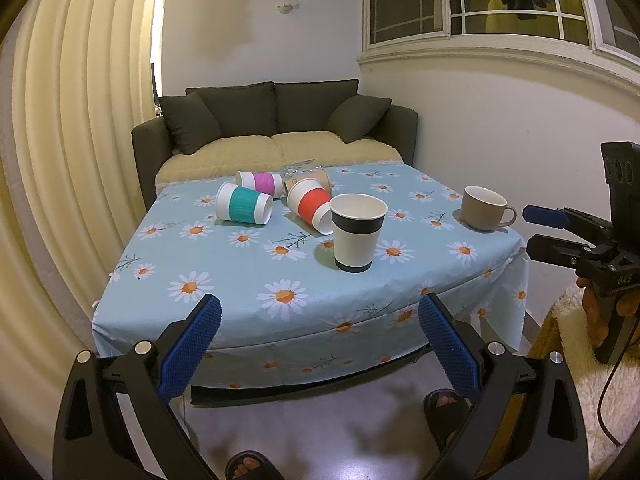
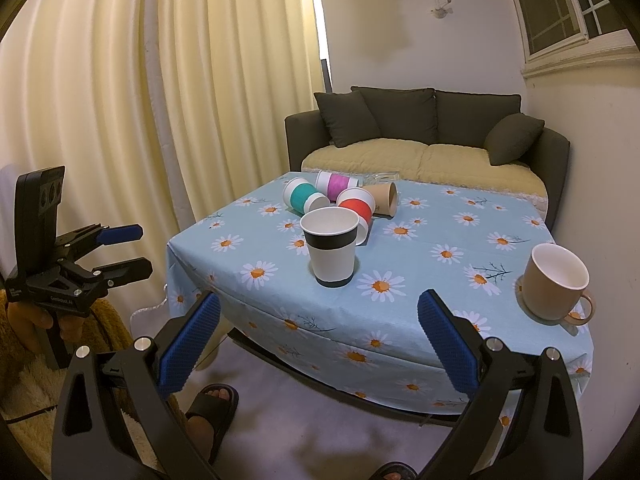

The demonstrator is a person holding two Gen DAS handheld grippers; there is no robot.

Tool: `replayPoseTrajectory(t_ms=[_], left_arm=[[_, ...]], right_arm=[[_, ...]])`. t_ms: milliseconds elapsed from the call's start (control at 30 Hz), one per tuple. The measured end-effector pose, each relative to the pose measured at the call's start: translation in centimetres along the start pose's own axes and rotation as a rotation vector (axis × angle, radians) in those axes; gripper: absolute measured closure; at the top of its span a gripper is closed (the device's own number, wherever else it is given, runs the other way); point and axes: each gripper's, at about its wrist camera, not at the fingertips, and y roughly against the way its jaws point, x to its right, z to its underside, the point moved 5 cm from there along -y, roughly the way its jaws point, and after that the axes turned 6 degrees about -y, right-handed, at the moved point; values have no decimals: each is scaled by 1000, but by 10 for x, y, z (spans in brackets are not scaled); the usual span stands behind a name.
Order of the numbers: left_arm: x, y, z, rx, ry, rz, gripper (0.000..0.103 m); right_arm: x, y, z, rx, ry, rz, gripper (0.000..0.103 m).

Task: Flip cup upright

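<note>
Across the middle of both frames spreads a table [image 1: 240, 300] in a blue daisy cloth. Near its centre stands a white paper cup with black bands [image 1: 357, 232], upright, mouth up. Behind it, toward the upper middle, four cups lie on their sides in a cluster: teal-sleeved cup [image 1: 244, 204], purple-sleeved cup [image 1: 260, 182], red-sleeved cup [image 1: 311, 206] and brown paper cup [image 2: 382, 198]. At the right edge a beige mug [image 1: 486, 208] stands upright. Low in each frame, the left gripper [image 1: 320, 344] and right gripper [image 2: 319, 344] hang before the table's near edge, jaws spread wide, empty.
</note>
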Motion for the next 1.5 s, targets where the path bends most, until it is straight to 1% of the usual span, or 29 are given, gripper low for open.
replayPoseTrajectory(t_ms=[667, 900, 1500], left_arm=[[2, -2, 0, -4, -6, -4, 7], [-1, -1, 2, 0, 6, -4, 7], [3, 1, 0, 9, -7, 11, 7]], right_arm=[[-1, 0, 0, 2, 1, -1, 5], [-1, 0, 0, 2, 1, -1, 5], [-1, 0, -1, 0, 1, 1, 5]])
